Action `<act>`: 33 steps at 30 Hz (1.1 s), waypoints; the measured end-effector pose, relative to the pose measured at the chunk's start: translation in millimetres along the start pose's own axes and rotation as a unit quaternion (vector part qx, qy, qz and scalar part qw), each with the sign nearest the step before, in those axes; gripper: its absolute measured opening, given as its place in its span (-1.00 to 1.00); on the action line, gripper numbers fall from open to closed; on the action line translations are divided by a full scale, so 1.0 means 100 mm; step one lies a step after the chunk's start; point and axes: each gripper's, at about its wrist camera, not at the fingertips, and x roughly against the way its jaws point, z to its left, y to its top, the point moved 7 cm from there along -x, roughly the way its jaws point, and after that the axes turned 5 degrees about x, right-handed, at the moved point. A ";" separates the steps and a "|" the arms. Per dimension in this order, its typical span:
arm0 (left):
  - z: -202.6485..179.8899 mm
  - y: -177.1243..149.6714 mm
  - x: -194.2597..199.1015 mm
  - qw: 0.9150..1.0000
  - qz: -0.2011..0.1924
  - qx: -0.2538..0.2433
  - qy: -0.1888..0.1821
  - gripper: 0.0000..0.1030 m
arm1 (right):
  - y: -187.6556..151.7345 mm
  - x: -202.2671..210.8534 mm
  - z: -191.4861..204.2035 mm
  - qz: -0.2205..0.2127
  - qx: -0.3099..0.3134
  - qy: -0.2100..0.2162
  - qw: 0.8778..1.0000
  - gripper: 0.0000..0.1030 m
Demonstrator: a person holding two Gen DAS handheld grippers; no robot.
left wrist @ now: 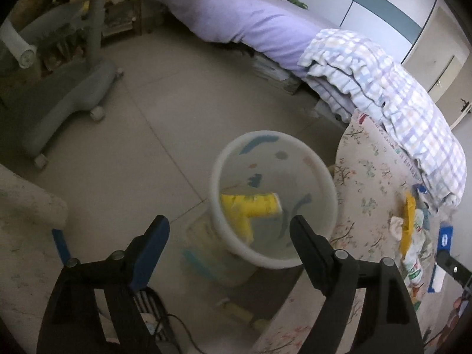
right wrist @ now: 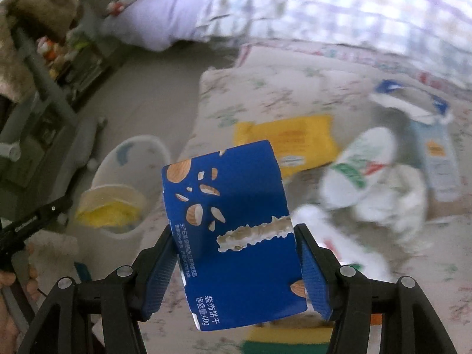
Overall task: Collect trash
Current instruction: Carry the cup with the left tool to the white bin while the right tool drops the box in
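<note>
My left gripper (left wrist: 230, 227) hangs open and empty just above a white waste bin (left wrist: 236, 147) on the floor; a yellow wrapper (left wrist: 250, 206) lies inside the bin. My right gripper (right wrist: 234, 236) is shut on a blue biscuit box (right wrist: 233, 230), held upright above a floral-covered table (right wrist: 265, 88). More trash lies on that table: a yellow packet (right wrist: 289, 138), a white wrapper with red and green print (right wrist: 360, 162), crumpled white paper (right wrist: 392, 200) and a pale carton (right wrist: 439, 159). The bin (right wrist: 126, 150) also shows at the left of the right wrist view.
A bed with a lilac sheet (left wrist: 250, 20) and a checked blanket (left wrist: 398, 97) runs behind the table. A grey wheeled chair base (left wrist: 67, 100) stands on the tiled floor to the left. A hand (right wrist: 11, 289) holds the other gripper at the left edge.
</note>
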 end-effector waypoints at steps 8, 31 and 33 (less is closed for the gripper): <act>0.40 -0.10 0.10 0.999 -0.002 -0.018 0.033 0.76 | 0.14 -0.47 0.63 0.027 0.041 0.009 0.999 0.30; 0.57 -0.09 0.33 0.997 -0.037 -0.049 0.047 0.97 | 0.48 -1.15 1.32 0.037 -0.021 0.099 0.994 0.72; 0.56 -0.09 0.35 0.997 -0.037 -0.051 0.047 0.98 | 0.48 -1.09 1.32 0.036 -0.014 0.091 0.995 0.72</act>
